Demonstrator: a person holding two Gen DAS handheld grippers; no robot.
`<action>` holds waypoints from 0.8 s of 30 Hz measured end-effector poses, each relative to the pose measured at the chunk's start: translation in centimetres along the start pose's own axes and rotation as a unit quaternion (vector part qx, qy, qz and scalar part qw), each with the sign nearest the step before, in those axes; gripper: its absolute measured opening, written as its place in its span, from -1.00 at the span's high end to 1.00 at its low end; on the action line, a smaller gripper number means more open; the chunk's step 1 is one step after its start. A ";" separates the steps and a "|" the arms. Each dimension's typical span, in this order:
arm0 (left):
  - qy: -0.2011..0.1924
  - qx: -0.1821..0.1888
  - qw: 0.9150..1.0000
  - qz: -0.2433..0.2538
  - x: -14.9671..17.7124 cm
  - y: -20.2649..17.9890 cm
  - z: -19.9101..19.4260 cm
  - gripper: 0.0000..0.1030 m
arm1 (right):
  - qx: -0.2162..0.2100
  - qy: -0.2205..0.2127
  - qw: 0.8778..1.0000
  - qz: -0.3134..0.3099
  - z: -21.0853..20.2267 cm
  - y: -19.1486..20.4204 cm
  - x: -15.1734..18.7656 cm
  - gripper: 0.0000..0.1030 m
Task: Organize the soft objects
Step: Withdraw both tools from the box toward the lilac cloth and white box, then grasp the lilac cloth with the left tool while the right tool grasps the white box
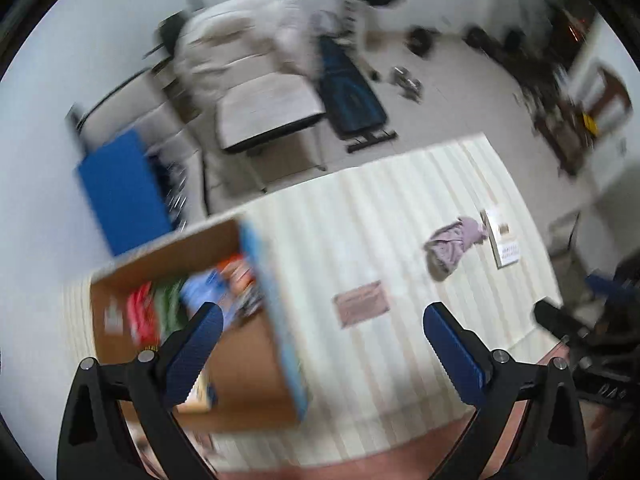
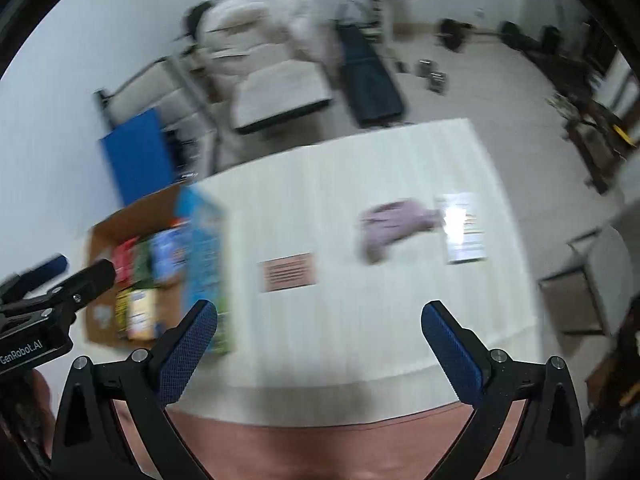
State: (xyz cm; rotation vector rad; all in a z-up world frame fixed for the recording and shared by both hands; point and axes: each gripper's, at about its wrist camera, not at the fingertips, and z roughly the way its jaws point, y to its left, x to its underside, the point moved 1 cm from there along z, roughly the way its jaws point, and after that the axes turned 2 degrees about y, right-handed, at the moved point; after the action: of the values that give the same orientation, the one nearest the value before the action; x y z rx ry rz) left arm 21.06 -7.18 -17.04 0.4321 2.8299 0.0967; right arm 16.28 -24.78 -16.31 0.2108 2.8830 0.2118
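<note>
A crumpled lilac soft cloth (image 1: pixel 454 246) lies on the white striped table (image 1: pixel 360 220), far right; it also shows in the right wrist view (image 2: pixel 394 226). An open cardboard box (image 1: pixel 192 320) with colourful packets inside stands at the table's left, also in the right wrist view (image 2: pixel 160 264). My left gripper (image 1: pixel 322 316) is open and empty, above the table beside the box. My right gripper (image 2: pixel 318 314) is open and empty, over the table's near edge. The left gripper shows at the left of the right wrist view (image 2: pixel 60 284). Both views are motion-blurred.
A white card (image 1: pixel 502 240) lies right of the cloth, also in the right wrist view (image 2: pixel 462 228). A small pinkish card (image 1: pixel 360 304) lies mid-table. Behind the table stand a padded chair (image 1: pixel 256 80), a weight bench (image 1: pixel 352 96) and a blue panel (image 1: pixel 120 188).
</note>
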 end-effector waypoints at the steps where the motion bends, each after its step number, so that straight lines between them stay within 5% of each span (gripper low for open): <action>1: 0.006 0.001 1.000 0.016 -0.9 -1.1 0.9 -1.00 | 0.015 0.004 1.000 0.006 0.8 -1.9 -0.8 -1.00; 7: 0.093 0.032 0.986 0.135 -6.7 -11.0 11.0 -0.99 | 0.046 0.063 0.995 0.057 7.5 -12.8 -3.3 -1.00; 16: 0.190 0.017 0.947 0.258 -7.5 -19.8 22.2 -0.98 | 0.037 0.132 0.988 0.075 15.3 -19.0 -3.9 -1.00; 18: 0.203 0.024 0.946 0.254 -7.5 -20.1 23.2 -0.69 | 0.035 0.140 0.987 0.071 16.2 -19.6 -4.3 -1.00; 19: 0.213 0.024 0.946 0.244 -7.5 -20.0 23.7 -0.24 | 0.037 0.143 0.987 0.067 16.8 -19.8 -4.7 -1.00; 20: 0.224 0.024 0.947 0.229 -7.5 -19.6 24.0 -0.05 | 0.039 0.145 0.986 0.066 17.2 -19.9 -5.0 -1.00; 24: 0.252 0.030 0.959 0.125 -7.5 -16.6 24.8 0.11 | 0.034 0.152 0.986 0.065 18.9 -20.1 -6.5 -1.00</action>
State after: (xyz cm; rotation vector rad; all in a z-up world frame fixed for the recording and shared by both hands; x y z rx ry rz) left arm 30.21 -24.72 -40.61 0.8930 3.2627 0.1956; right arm 24.75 -43.11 -36.17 0.4130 3.1862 0.1823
